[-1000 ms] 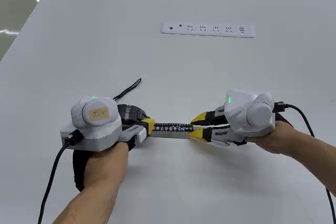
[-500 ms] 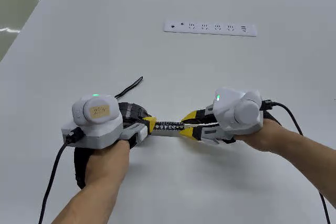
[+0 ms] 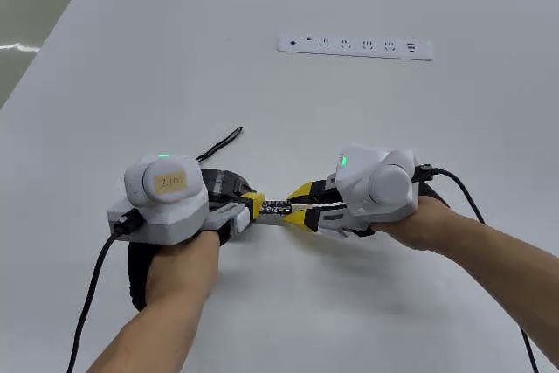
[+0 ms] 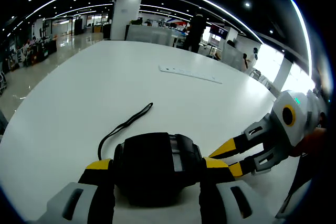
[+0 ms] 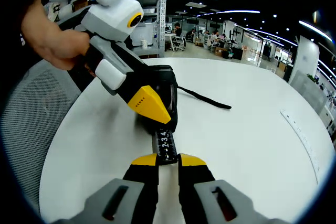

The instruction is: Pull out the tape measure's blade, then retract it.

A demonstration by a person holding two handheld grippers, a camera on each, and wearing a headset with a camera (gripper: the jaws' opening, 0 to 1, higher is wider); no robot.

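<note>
The black tape measure (image 3: 224,186) rests on the white table (image 3: 175,58), and my left gripper (image 3: 241,207) is shut on its case (image 4: 156,167), one yellow-tipped finger on each side. A short length of the numbered blade (image 3: 275,208) sticks out of the case toward the right. My right gripper (image 3: 300,204) is shut on the blade's end (image 5: 166,143), its jaws pressed together just below the printed 2, 3, 4. The two grippers stand close, tip to tip. In the right gripper view, the left gripper's yellow fingertip (image 5: 150,104) lies along the case (image 5: 164,88).
The tape measure's black wrist strap (image 3: 220,144) trails across the table behind the case. A white power strip (image 3: 355,45) lies farther back. Cables run from both grippers toward the near edge of the table.
The right gripper has moved left toward the left gripper, still holding the blade's end. The visible blade has grown much shorter. The left gripper and the case have stayed put.
</note>
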